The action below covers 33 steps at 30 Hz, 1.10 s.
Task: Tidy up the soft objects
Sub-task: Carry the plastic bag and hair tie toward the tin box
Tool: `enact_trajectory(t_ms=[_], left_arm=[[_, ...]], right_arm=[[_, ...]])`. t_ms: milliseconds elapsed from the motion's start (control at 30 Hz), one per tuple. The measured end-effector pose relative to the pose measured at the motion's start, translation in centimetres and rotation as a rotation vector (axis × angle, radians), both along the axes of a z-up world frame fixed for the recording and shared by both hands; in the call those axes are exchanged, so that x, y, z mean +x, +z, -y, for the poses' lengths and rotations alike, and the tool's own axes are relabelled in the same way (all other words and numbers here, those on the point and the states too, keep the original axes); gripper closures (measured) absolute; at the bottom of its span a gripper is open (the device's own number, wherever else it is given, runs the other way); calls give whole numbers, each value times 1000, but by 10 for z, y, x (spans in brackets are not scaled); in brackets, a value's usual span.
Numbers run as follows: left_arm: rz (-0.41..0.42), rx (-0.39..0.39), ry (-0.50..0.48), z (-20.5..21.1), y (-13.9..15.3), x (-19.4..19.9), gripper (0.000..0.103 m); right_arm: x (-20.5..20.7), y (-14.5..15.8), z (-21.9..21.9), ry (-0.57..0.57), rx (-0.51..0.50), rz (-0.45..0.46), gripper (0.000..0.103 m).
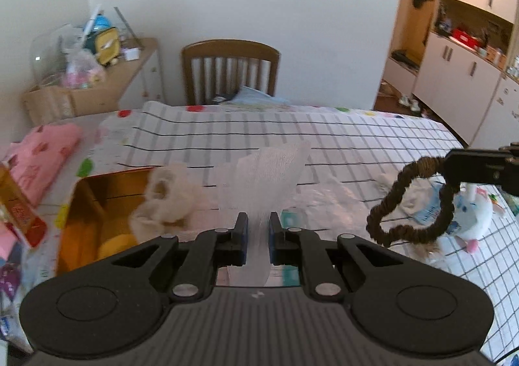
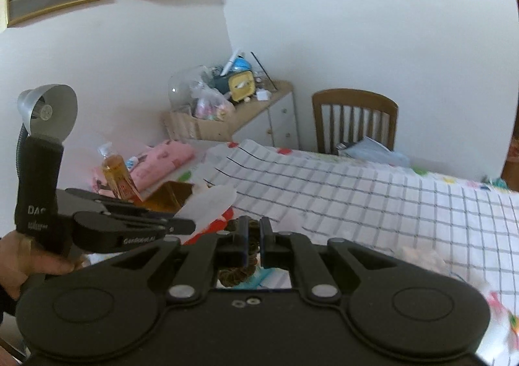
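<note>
My left gripper (image 1: 259,223) is shut on a white gauze mesh cloth (image 1: 266,171) and holds it upright above the table. My right gripper (image 2: 254,230) is shut on a brown scrunchie (image 2: 235,275); in the left wrist view the scrunchie (image 1: 412,204) hangs as a loop from the right gripper at the right edge. A gold tin box (image 1: 87,223) stands open at the left, with a cream soft toy (image 1: 165,204) on its rim and a yellow item inside. A white plush toy (image 1: 470,213) lies at the right.
The table has a checked cloth (image 1: 356,145). Folded pink fabric (image 1: 45,155) and an orange bottle (image 2: 118,179) sit at the left. A wooden chair (image 1: 230,71) stands at the far side. A cluttered side cabinet (image 1: 129,74) is beyond.
</note>
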<state>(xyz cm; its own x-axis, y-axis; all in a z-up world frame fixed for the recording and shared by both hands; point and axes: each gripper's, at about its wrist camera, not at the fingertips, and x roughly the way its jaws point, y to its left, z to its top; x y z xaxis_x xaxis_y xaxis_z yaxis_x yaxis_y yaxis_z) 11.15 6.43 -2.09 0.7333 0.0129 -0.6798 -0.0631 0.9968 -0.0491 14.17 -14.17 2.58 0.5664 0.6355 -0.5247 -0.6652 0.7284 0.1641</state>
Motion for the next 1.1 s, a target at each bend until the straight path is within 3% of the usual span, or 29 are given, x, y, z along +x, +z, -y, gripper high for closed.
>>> enact_trajectory(t_ms=[567,1100], left_arm=[[-23,22,108,-98,-4,-7,91],[-105,34,123,-154,-38,10,91]], right_arm=[[36,-8,-108,18,-36,5,98],[64,-60,-190,2,-92,-110,98]])
